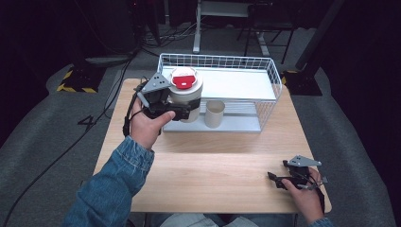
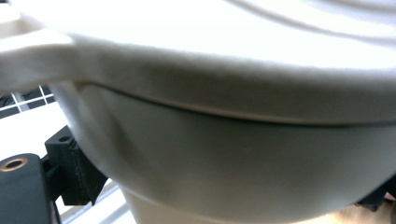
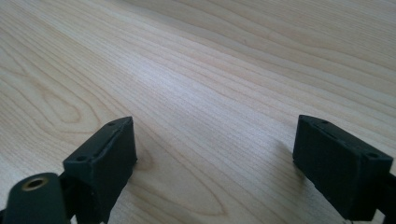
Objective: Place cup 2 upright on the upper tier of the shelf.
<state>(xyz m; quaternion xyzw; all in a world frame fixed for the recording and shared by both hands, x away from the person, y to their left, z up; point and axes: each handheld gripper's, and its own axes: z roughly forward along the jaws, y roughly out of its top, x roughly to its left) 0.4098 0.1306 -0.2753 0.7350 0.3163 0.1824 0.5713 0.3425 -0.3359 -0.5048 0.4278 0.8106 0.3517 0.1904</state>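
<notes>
A white lidded cup with a red disc on its lid hangs at the left front of the white wire basket. My left gripper is shut on the cup's side from the left. In the left gripper view the cup looms very close, with a black jaw at each lower corner. A smaller open beige cup stands just right of it in the basket. My right gripper rests open on the wooden table near the front right corner. Between its fingers lies bare wood.
The wooden table has free room across its middle and front. The basket spans the table's back half and holds a white shelf. Dark floor, cables and stand legs lie beyond the table.
</notes>
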